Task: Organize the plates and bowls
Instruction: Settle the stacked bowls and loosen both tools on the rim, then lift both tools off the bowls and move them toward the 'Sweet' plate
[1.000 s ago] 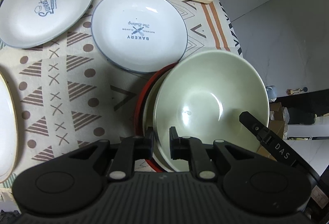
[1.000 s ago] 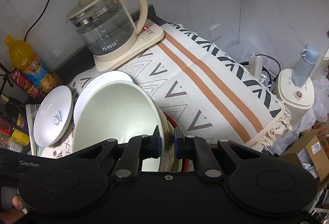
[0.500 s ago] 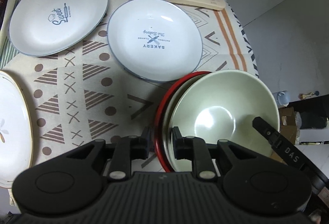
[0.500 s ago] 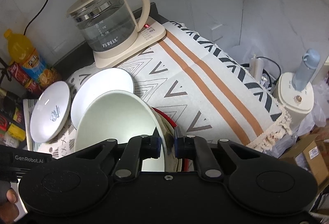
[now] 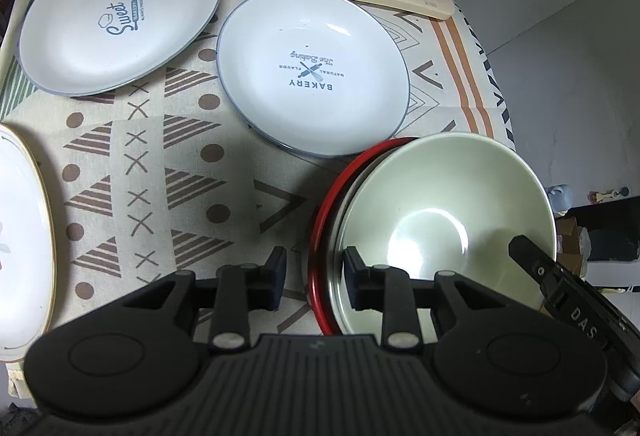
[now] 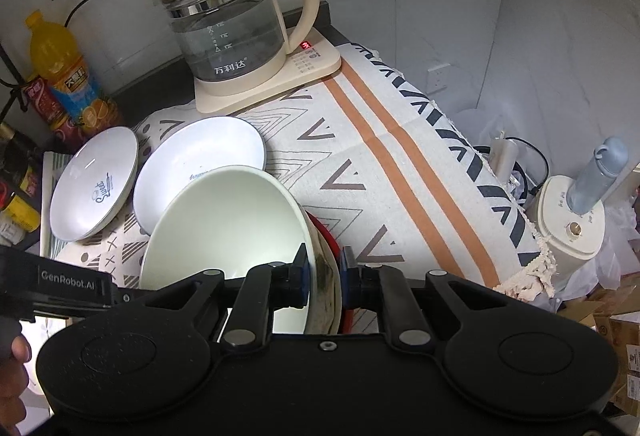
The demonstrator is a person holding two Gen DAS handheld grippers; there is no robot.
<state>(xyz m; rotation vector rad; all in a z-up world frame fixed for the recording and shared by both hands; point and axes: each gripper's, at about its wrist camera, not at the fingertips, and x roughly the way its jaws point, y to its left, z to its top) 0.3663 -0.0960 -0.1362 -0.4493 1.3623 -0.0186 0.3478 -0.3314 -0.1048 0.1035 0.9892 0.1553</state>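
Note:
A stack of nested bowls, pale green (image 5: 444, 220) inside a red-rimmed one (image 5: 320, 236), sits on the patterned cloth. My left gripper (image 5: 314, 278) is open, its jaws astride the stack's near rim with gaps on both sides. My right gripper (image 6: 325, 274) has its jaws spread around the stack's right rim (image 6: 324, 268), a small gap showing, so it is open. The pale green bowl also shows in the right wrist view (image 6: 224, 228). A "Bakery" plate (image 5: 312, 71) and a "Sweet" plate (image 5: 120, 15) lie flat behind the stack.
A glass kettle on a cream base (image 6: 240, 35) stands at the back. A gold-rimmed white plate (image 5: 20, 256) lies at the left edge. Bottles (image 6: 60, 75) stand at the back left. The table's right edge (image 6: 520, 236) drops to floor clutter.
Both grippers have opened from their grip on the bowl stack's rim. The stack has come down level onto the cloth. The left camera has pulled back and up.

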